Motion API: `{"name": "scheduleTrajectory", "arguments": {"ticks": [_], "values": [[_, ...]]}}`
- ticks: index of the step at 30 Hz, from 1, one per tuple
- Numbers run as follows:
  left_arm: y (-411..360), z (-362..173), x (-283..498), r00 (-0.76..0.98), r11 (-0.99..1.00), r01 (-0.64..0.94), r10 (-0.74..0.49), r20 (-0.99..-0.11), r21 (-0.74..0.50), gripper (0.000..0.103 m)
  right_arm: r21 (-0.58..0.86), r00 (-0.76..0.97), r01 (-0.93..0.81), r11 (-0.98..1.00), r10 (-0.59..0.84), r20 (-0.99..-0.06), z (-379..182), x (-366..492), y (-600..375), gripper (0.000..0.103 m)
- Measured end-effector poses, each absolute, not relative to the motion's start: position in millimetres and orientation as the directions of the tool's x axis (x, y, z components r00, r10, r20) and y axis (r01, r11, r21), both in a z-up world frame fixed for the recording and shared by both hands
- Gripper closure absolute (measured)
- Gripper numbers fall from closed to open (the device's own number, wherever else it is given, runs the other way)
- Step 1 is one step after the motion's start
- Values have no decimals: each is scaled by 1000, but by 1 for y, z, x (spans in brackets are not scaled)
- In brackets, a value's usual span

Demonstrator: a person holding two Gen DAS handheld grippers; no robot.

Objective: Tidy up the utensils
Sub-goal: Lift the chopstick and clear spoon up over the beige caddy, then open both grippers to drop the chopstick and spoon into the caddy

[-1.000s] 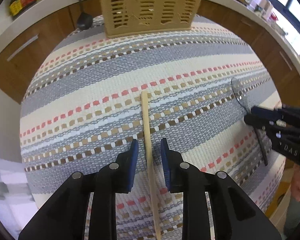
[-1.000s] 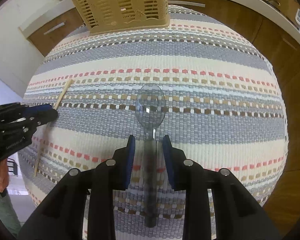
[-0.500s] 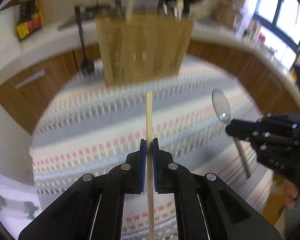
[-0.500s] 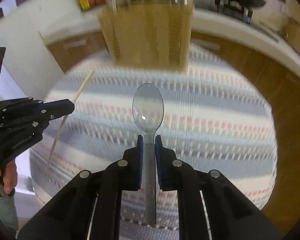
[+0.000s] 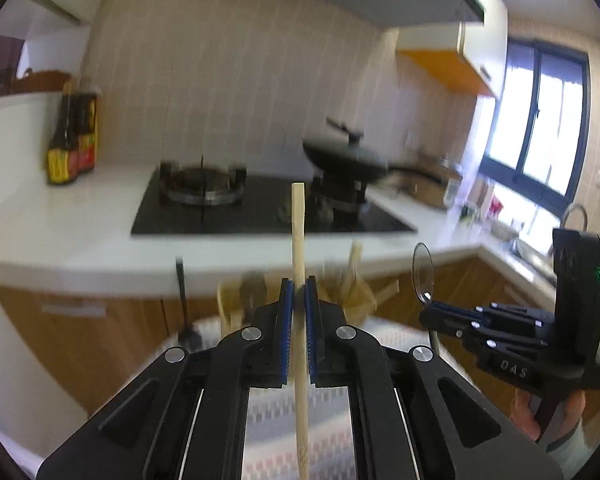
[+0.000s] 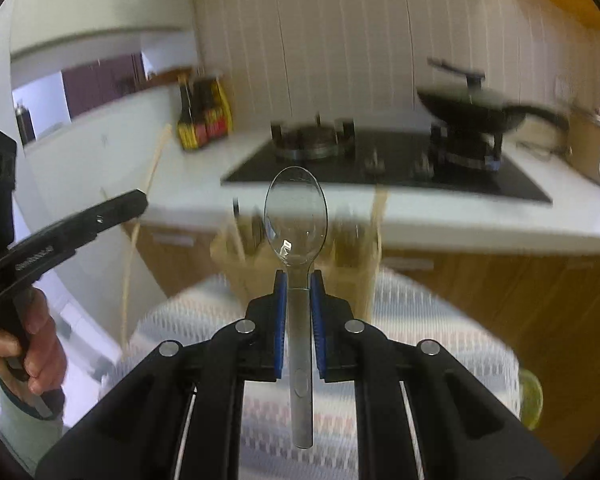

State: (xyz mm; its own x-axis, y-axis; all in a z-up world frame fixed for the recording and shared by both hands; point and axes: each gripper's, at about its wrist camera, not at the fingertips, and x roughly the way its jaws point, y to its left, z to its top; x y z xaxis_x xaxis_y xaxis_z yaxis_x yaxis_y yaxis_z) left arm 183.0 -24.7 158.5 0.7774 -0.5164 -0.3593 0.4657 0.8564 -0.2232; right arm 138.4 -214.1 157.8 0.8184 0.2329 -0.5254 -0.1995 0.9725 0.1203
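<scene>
Beyond both grippers runs a white kitchen counter with a black gas hob set into it; a lidded black wok sits on the burner to the right, and dark sauce bottles stand at the far left. Brown cabinet fronts fill the space under the counter. Below the fingers lies the striped woven mat, badly smeared by blur. At its far edge, straight ahead of each gripper, stands the tan slotted utensil basket; it too is blurred and largely hidden behind the fingers, so its contents are hard to make out.

The left gripper is pinched on a wooden chopstick, which rises past the fingertips and runs back between the arms, cut off by the lower edge. The right gripper is clamped on the handle of a clear plastic spoon, bowl up ahead of the tips, handle end hanging free behind the pads.
</scene>
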Motion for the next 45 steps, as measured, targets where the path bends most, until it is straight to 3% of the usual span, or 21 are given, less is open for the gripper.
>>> {"name": "scheduleTrajectory", "arguments": {"ticks": [11,20,28,37,45], "values": [[-22,176,245,836,842,461,-518,-181,-279,99,122,934,-146,982,177,-311,190,203,-224,93],[-23,150,284,882,860,415,-460,-101,-298,99,144,961,-91,985,125,-248,163,241,-233,93],[-27,127,294,910,887,383,-411,-60,-259,99,151,966,-70,986,105,-236,138,256,-240,93],[-30,109,295,900,884,400,-428,-79,-241,98,170,959,-81,982,124,-257,123,255,-243,92],[-18,109,282,889,872,417,-450,-86,-255,79,197,937,-113,974,171,-305,119,240,-247,88]]}}
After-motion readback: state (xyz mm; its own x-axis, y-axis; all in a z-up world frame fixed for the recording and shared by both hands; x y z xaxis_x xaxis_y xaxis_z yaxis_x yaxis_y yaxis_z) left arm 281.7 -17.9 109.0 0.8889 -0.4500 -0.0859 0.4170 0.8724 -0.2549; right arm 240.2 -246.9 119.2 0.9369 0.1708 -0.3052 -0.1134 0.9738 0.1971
